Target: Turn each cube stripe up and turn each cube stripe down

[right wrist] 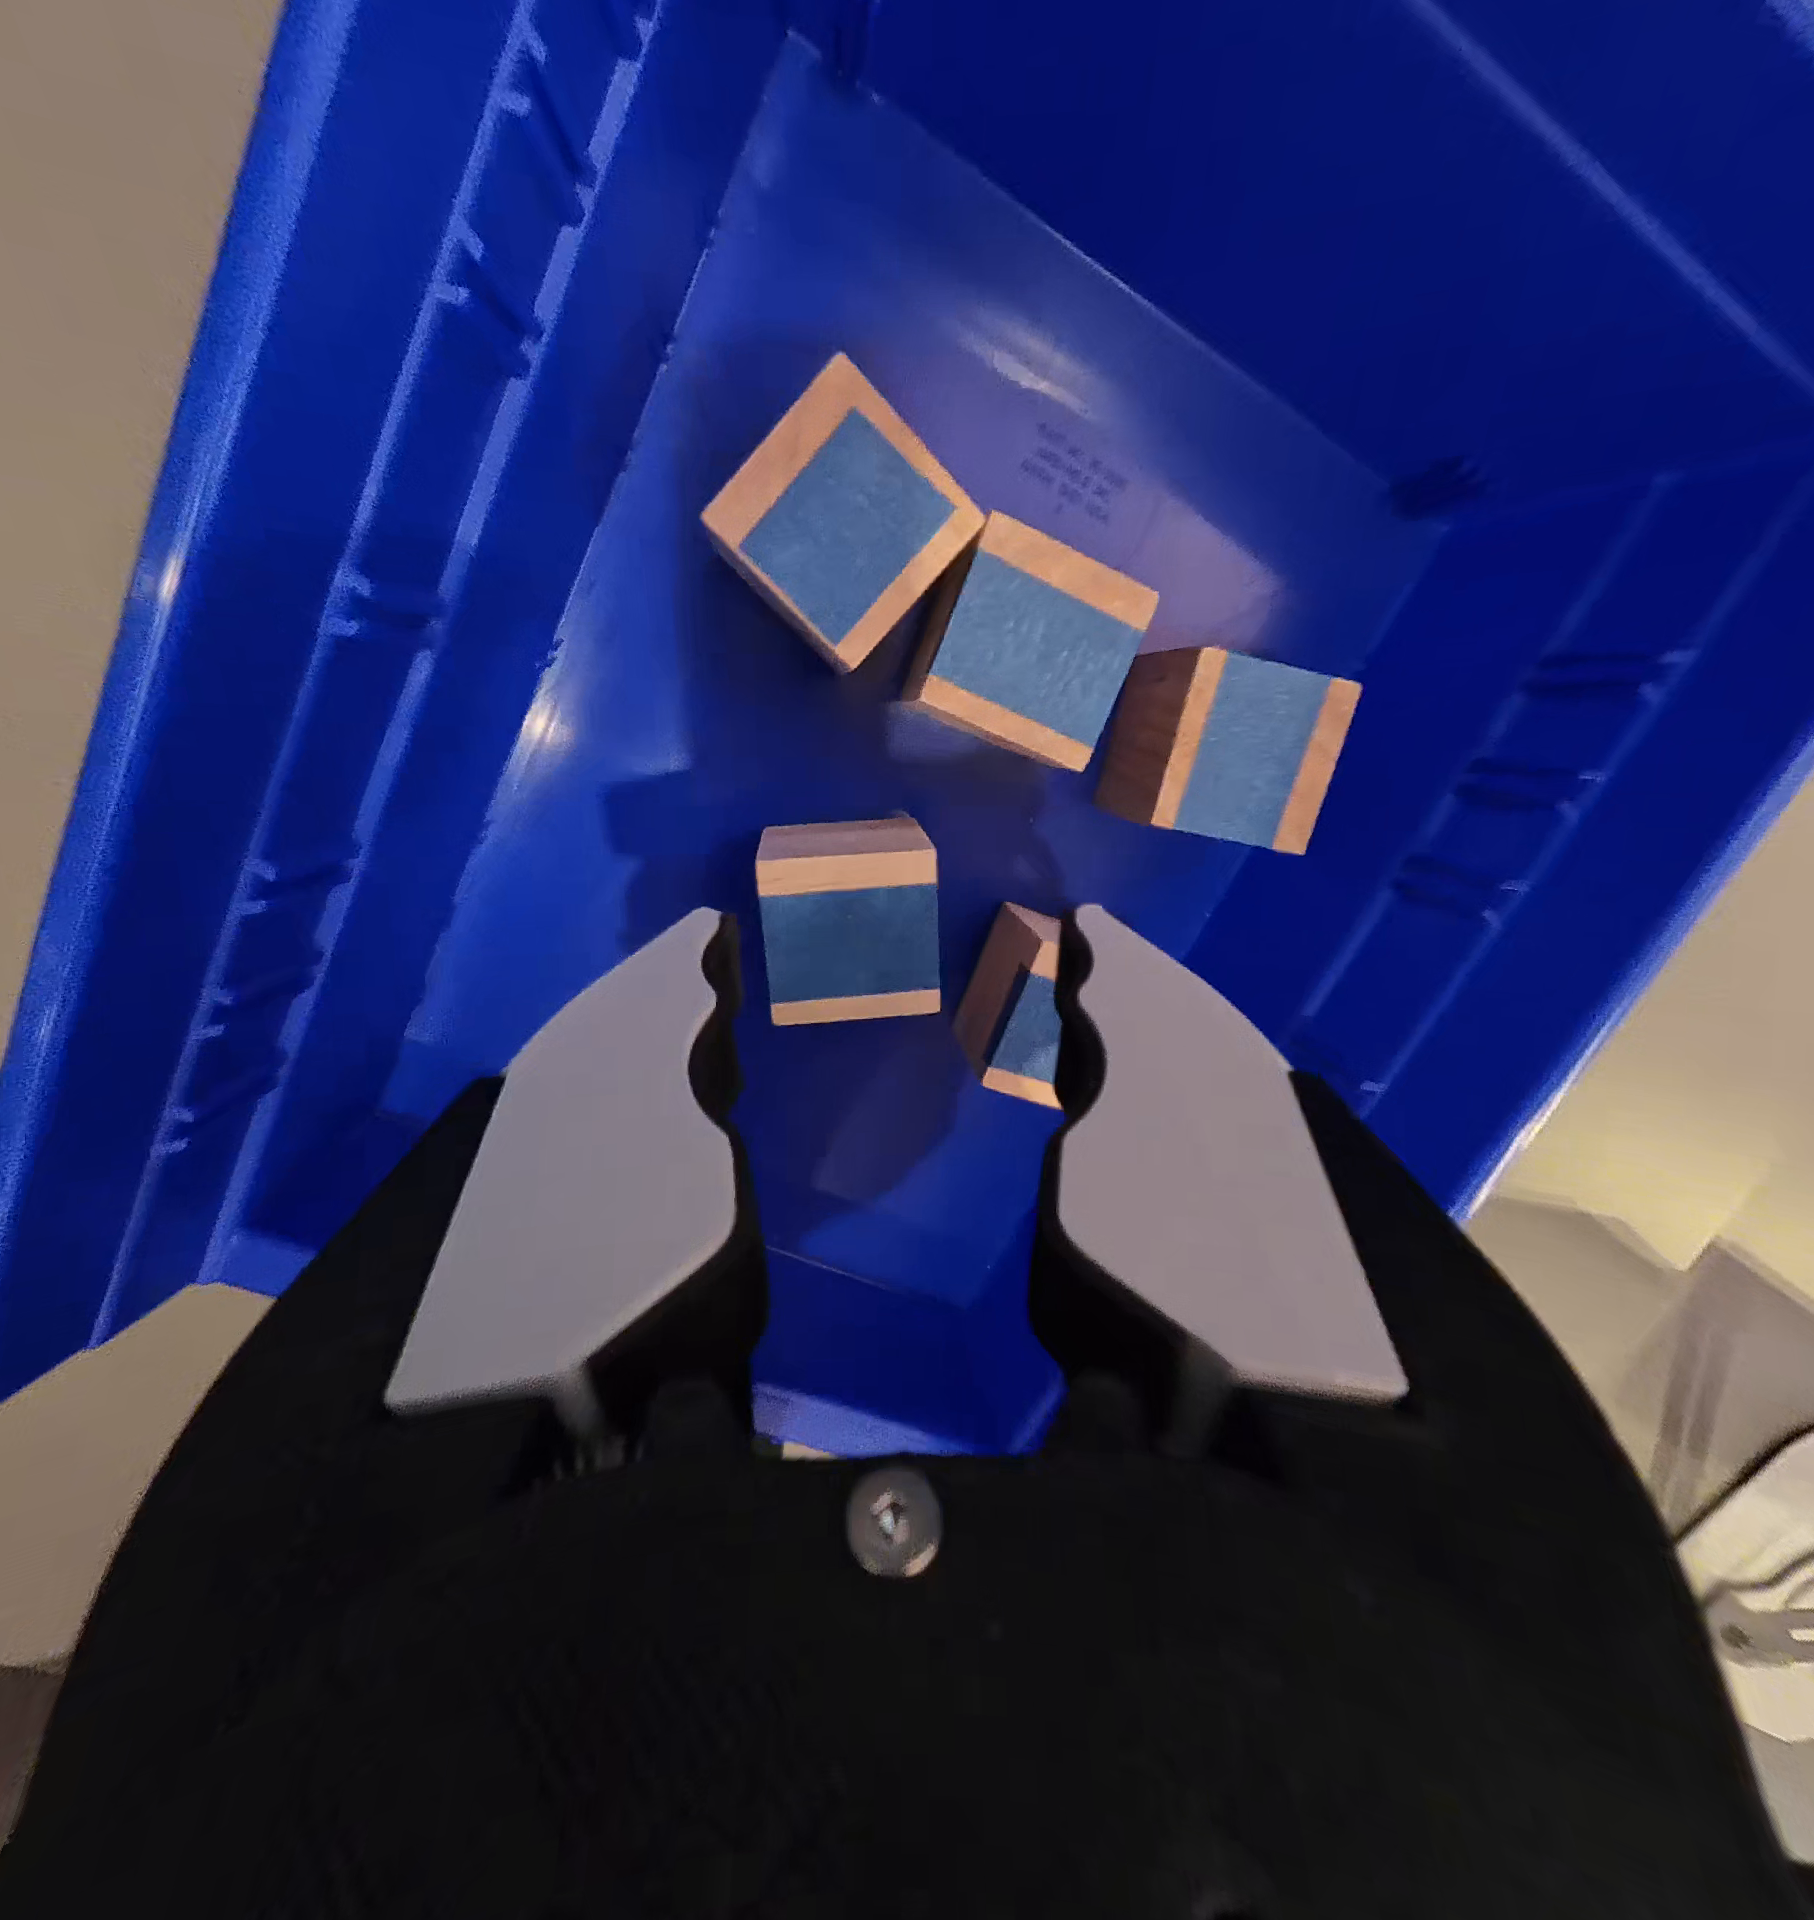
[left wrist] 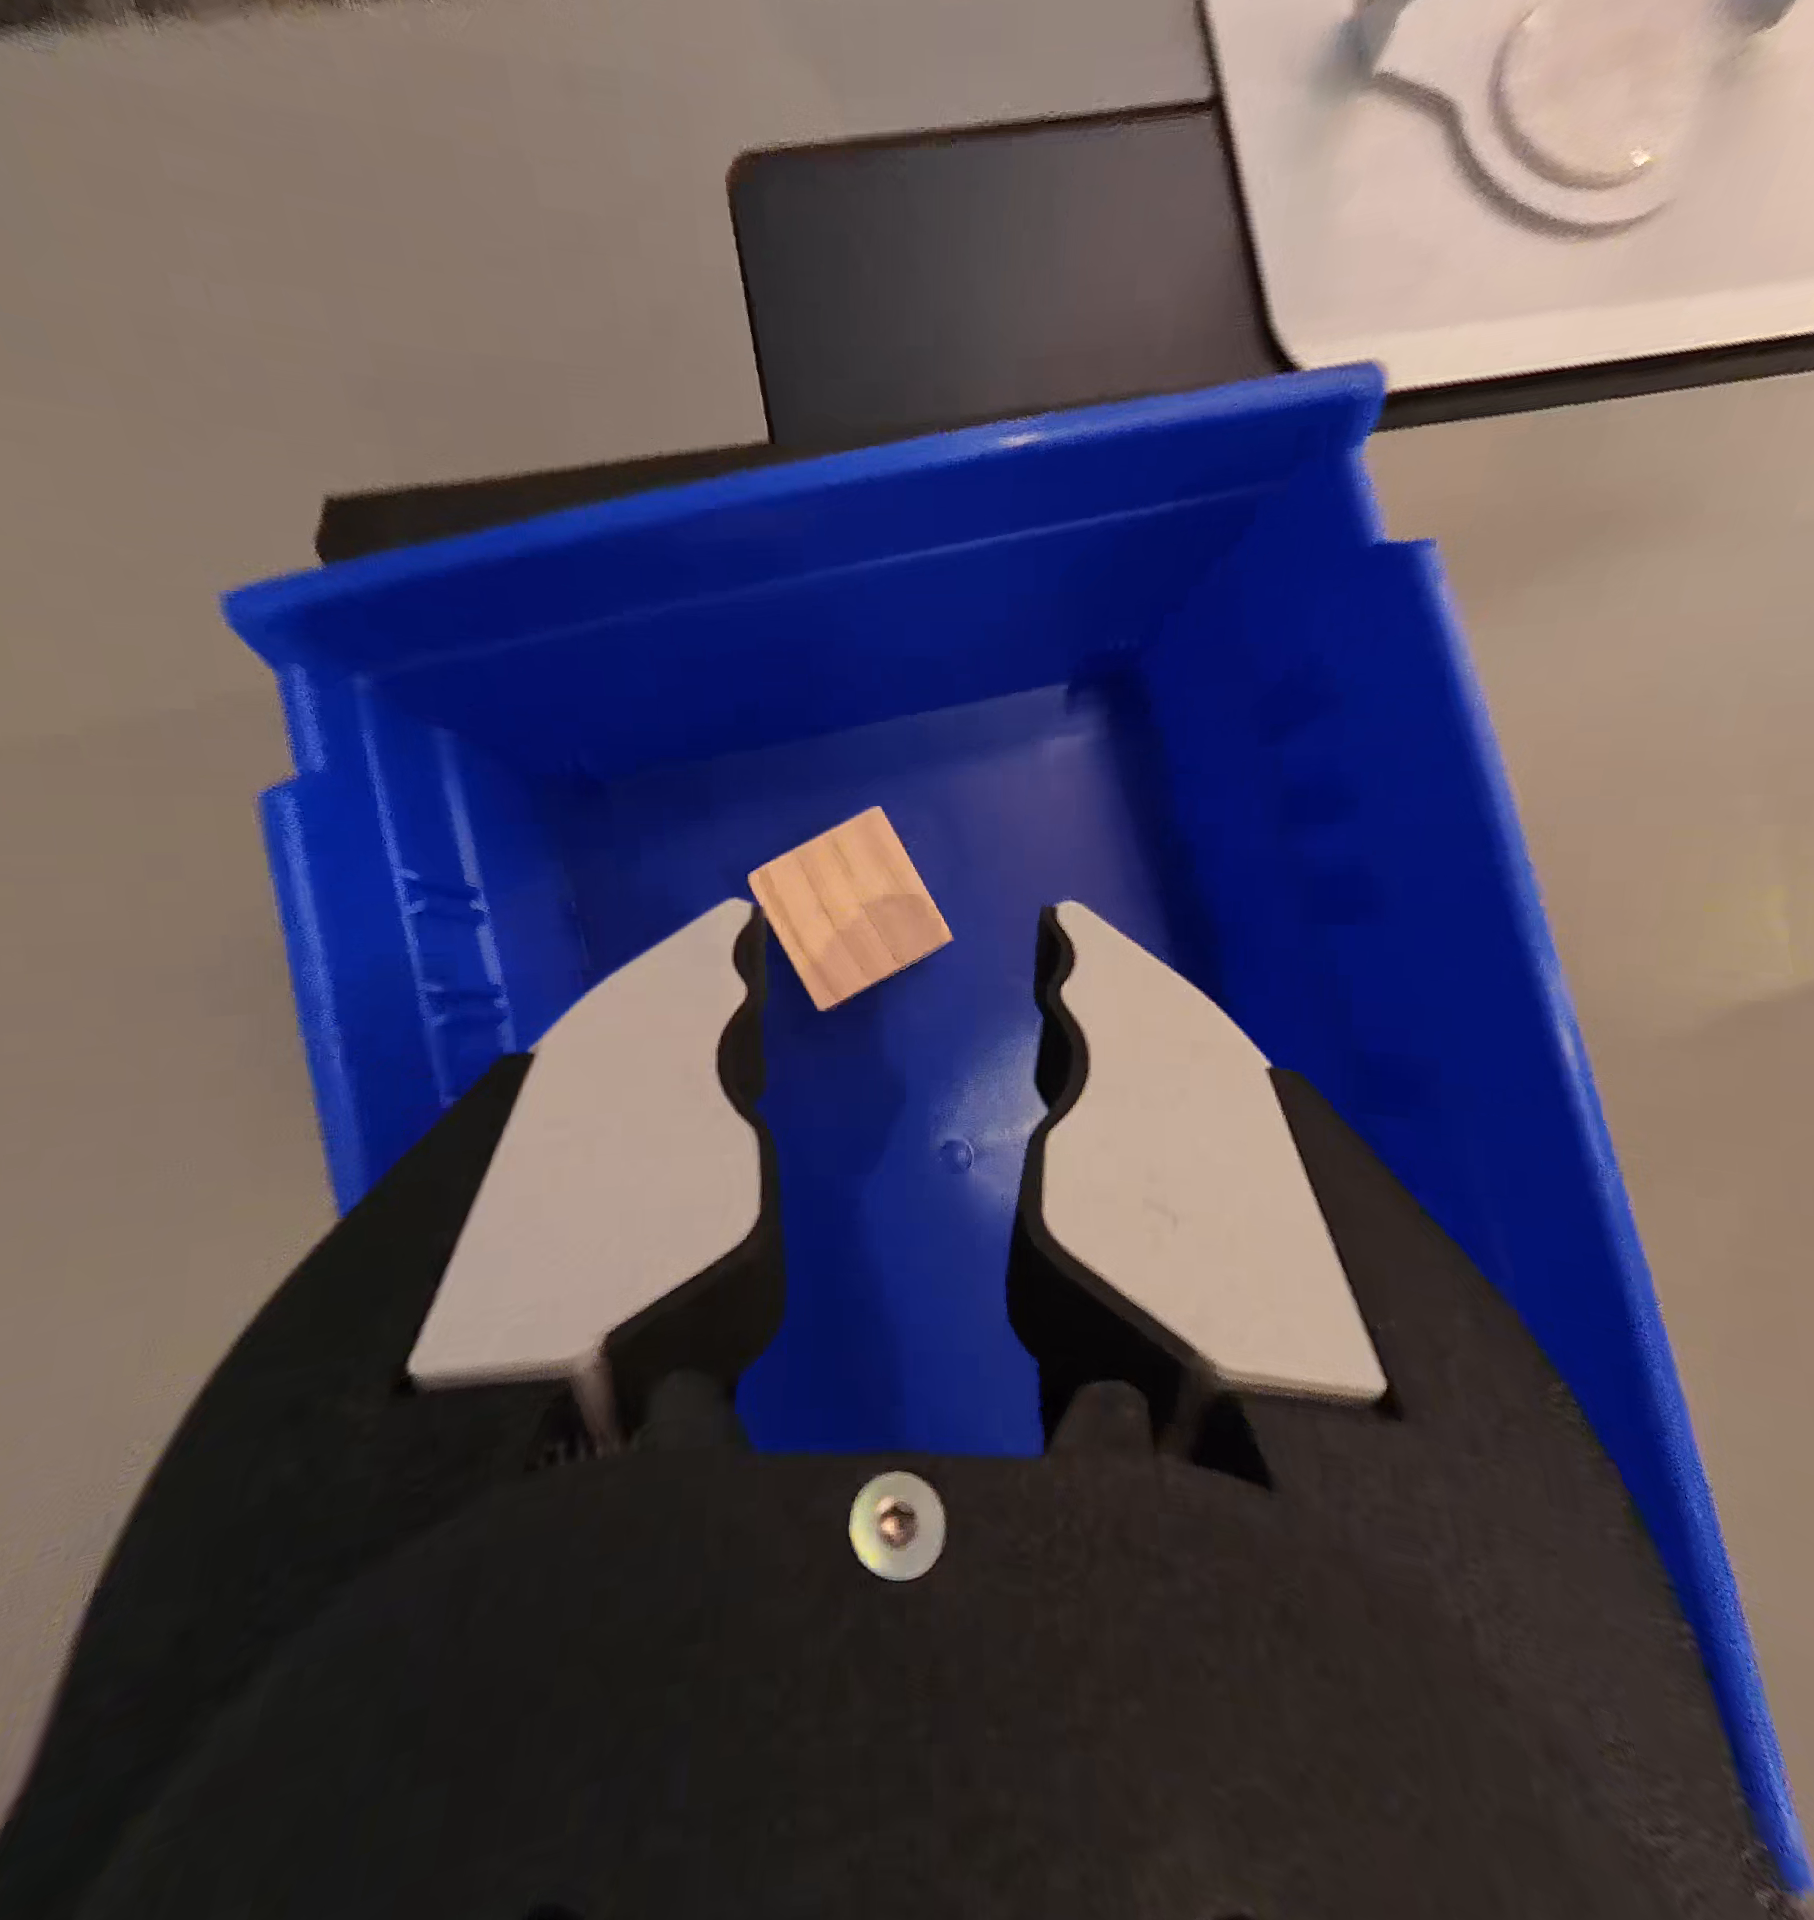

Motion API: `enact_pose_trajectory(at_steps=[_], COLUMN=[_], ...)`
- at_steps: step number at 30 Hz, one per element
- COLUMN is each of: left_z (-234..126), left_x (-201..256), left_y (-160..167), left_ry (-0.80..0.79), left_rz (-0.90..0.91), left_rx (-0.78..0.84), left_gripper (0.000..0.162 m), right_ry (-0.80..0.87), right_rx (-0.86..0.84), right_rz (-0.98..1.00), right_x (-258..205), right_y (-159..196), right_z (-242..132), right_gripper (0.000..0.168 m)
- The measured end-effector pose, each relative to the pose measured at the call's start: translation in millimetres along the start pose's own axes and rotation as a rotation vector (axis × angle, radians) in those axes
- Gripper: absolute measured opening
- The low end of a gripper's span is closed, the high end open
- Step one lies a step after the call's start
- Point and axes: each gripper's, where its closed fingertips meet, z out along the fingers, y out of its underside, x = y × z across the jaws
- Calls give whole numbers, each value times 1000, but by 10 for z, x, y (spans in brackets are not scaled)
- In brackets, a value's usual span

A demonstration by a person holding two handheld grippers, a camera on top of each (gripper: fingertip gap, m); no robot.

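In the left wrist view a blue bin (left wrist: pixel 778 582) holds one wooden cube (left wrist: pixel 849 906) with a plain wood face up and no stripe showing. My left gripper (left wrist: pixel 898 914) is open above the bin, and the cube lies just past the left fingertip. In the right wrist view another blue bin (right wrist: pixel 1298 260) holds several wooden cubes with blue stripes facing up, among them one at the back (right wrist: pixel 841 511), one in the middle (right wrist: pixel 1033 642) and one on the right (right wrist: pixel 1230 750). My right gripper (right wrist: pixel 895 920) is open above a near cube (right wrist: pixel 849 923). Another cube (right wrist: pixel 1017 1006) is partly hidden by the right finger.
In the left wrist view a black flat pad (left wrist: pixel 986 281) lies behind the bin on the grey table (left wrist: pixel 259 312). A white tray (left wrist: pixel 1557 177) with a round clear item sits at the back right. In the right wrist view pale objects (right wrist: pixel 1776 1579) lie at the lower right.
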Motion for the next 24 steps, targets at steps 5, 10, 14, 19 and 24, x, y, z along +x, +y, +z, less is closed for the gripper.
enact_pose_trajectory(at_steps=[5,10,14,19,24], left_z=[360,492,545,560,620], left_x=[-25,-158,-191,-237,-179], left_y=[150,248,287,330,386], left_ry=[-54,-199,-212,-246,-226], left_rz=[-29,24,2,-4,12], left_rx=[-100,-159,-172,-203,-242], left_gripper=[66,70,68,63,57], right_ry=[31,40,37,42,44], right_rx=[-37,-60,-57,-76,-94], right_rz=[-49,-86,-90,-96,-98], right_x=[-43,-88,-95,-80,-68], right_y=[7,12,7,43,74], right_z=[25,47,31,49,82], right_gripper=[61,61,61,60,60])
